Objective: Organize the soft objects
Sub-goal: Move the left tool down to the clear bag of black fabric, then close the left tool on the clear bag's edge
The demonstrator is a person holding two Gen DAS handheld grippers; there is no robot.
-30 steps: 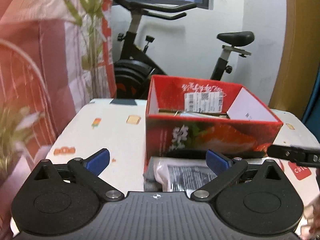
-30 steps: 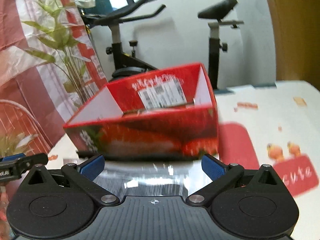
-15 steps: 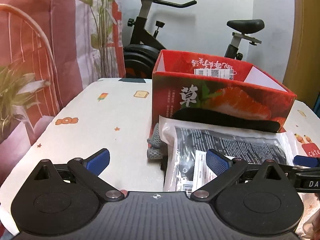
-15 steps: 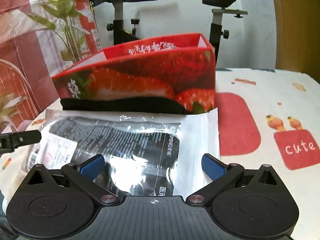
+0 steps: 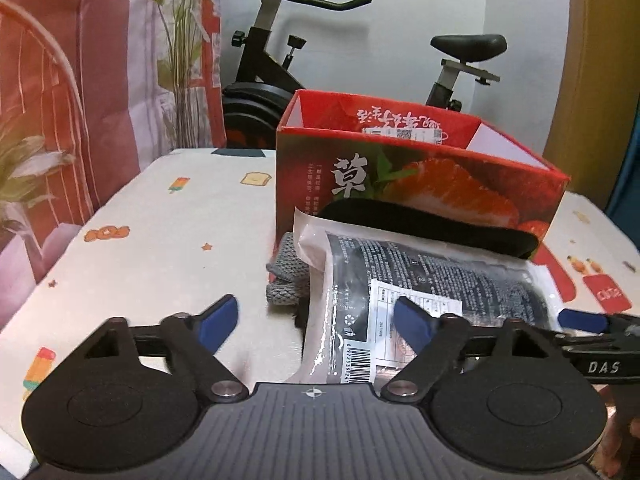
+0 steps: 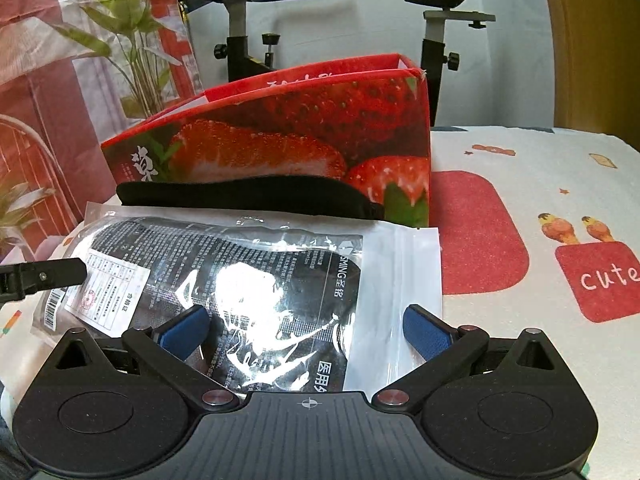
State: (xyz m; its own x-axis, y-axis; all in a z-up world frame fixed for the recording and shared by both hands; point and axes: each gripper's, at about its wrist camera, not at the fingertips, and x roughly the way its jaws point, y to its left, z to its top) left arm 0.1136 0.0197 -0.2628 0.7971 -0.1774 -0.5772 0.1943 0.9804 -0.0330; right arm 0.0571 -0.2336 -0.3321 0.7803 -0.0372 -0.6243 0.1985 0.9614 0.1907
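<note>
A clear plastic pouch (image 5: 420,280) with a black soft item inside lies flat on the table in front of a red strawberry-print box (image 5: 420,176). It also shows in the right wrist view (image 6: 256,276), with the box (image 6: 280,140) behind it. A black soft band (image 5: 428,220) lies between pouch and box. A grey knitted item (image 5: 286,280) pokes out under the pouch's left edge. My left gripper (image 5: 316,324) is open just before the pouch's left end. My right gripper (image 6: 306,328) is open with the pouch's near edge between its fingers.
The table (image 5: 160,232) has a white cloth with small cartoon prints and red patches (image 6: 476,232). An exercise bike (image 5: 280,60) stands behind it by the wall. A plant (image 5: 176,40) and a red-striped curtain stand on the left.
Both grippers have dropped lower and pulled back from the box. The pouch, earlier only partly seen under the box's front, now lies in full view between the open fingers.
</note>
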